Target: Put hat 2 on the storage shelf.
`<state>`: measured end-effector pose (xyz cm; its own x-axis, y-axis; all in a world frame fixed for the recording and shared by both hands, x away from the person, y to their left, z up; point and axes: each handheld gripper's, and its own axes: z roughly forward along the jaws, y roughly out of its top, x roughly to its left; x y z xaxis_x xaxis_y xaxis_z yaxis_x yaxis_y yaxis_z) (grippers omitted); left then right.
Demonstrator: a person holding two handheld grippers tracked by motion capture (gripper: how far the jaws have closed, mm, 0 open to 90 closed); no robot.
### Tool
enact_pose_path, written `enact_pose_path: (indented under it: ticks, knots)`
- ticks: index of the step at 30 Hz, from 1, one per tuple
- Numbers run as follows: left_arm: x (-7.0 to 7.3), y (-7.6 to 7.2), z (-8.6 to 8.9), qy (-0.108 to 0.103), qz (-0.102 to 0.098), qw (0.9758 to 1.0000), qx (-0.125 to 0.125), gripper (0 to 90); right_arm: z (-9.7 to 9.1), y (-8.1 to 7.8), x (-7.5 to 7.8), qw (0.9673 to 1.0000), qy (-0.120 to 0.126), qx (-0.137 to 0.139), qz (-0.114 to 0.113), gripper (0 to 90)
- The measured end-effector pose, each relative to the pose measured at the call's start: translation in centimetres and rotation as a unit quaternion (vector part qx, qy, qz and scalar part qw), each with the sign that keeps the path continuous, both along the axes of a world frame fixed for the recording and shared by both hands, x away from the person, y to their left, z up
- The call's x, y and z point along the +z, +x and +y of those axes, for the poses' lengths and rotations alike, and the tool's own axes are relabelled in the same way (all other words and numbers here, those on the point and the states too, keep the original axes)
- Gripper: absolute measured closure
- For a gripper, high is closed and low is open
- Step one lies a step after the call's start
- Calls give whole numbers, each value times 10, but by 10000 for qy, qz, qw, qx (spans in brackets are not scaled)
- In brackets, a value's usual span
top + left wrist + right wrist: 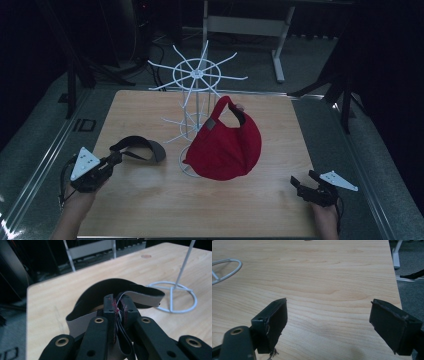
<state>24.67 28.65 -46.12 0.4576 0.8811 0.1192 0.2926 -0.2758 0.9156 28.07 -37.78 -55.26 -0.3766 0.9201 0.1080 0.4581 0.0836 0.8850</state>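
Note:
A black visor cap point(142, 148) with a grey underside hangs just above the wooden table point(150, 210) at the left. My left gripper point(118, 156) is shut on its band. In the left gripper view the jaws pinch the thin band point(119, 315), and the visor's brim point(100, 293) curves away beyond them. A red cap point(227, 142) hangs on the white wire hat rack point(197, 75) at the table's middle. My right gripper point(301, 181) rests low near the front right corner. Its jaws are open point(328, 320) with only bare wood between them.
The rack's ring base point(172, 297) stands to the right of the visor, and its edge point(224, 270) lies far left of my right gripper. Dark stands and a white frame point(280, 50) sit on the floor beyond the table. The table's right edge is close to my right gripper.

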Motion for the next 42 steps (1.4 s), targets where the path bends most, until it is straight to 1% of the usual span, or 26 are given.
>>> enact_pose_path:
  ticks: [1, 3, 6, 11, 14, 16, 17, 18, 20, 22, 23, 24, 25, 26, 27, 28, 29, 30, 31, 32, 35, 37, 40, 41, 42]
  knots:
    - [9, 3, -1, 32, -65, 10000, 35, 853, 0, 0, 0, 10000, 1, -1, 6, 147]
    - [17, 5, -1, -16, -151, 9999, 52, 853, -1, 0, 0, 10000, 12, 12, 18, 147]
    - [29, 7, -3, -8, -273, 9996, 8, 853, -1, 0, 0, 10000, 44, 11, 30, 147]
    - [48, 9, -5, -3, -417, 9991, -74, 853, -1, 1, 0, 10000, 52, 7, 40, 147]
    - [60, 8, -3, 22, -494, 9987, -136, 853, -1, 1, 0, 10000, 73, 11, 41, 147]
    - [68, 6, 0, 2, -562, 9980, -286, 853, -1, 1, 0, 10000, 65, 25, 53, 147]
    - [72, 5, 2, -50, -521, 9974, -499, 853, -1, 1, 0, 10000, 63, 32, 55, 147]
    - [75, 4, 4, -68, -549, 9961, -688, 853, -1, 1, 0, 10000, 62, 42, 58, 147]
    - [81, 1, 7, -76, -512, 9941, -956, 852, -1, 1, 0, 9999, 64, 52, 64, 147]
    - [85, -1, 10, -171, -543, 9922, -1112, 853, -1, 1, 0, 9999, 67, 53, 66, 146]
    - [87, -2, 11, -182, -560, 9909, -1209, 852, -1, 1, 0, 9999, 65, 56, 67, 147]
    - [89, -3, 12, -199, -599, 9904, -1232, 852, -1, 1, 0, 9999, 70, 57, 69, 147]
    - [90, -3, 13, -254, -591, 9894, -1305, 852, -1, 1, 0, 9999, 72, 56, 70, 147]
    - [92, -4, 14, -271, -622, 9890, -1316, 852, -1, 0, 0, 9999, 74, 57, 72, 147]
    - [94, -3, 15, -252, -681, 9887, -1315, 852, -1, 1, 0, 9999, 72, 66, 71, 147]
    - [97, -3, 16, -270, -724, 9878, -1354, 852, -1, 1, 0, 9999, 73, 71, 77, 147]
    - [99, -4, 17, -285, -806, 9873, -1341, 852, -1, 1, 0, 9999, 69, 80, 77, 147]
    - [103, -3, 17, -298, -844, 9870, -1337, 852, -1, 1, 0, 9999, 74, 87, 80, 147]
    - [107, -3, 16, -294, -917, 9862, -1346, 852, -1, 0, 0, 9999, 77, 92, 83, 147]
    - [112, -3, 15, -284, -983, 9861, -1311, 852, -1, 0, 0, 9999, 78, 92, 85, 147]
    - [128, -1, 10, -218, -1112, 9835, -1409, 852, -1, 1, 0, 9999, 78, 90, 84, 147]
    - [140, 1, 7, -123, -1200, 9816, -1481, 852, -1, 1, 0, 9999, 70, 98, 91, 147]
    - [156, 4, 5, -124, -1294, 9789, -1574, 852, -1, 1, 0, 9999, 67, 100, 90, 147]
    - [161, 4, 5, -154, -1304, 9778, -1631, 852, -1, 1, 0, 9999, 61, 106, 93, 147]
    - [165, 4, 5, -164, -1356, 9768, -1648, 852, -1, 1, 0, 9999, 65, 109, 93, 147]
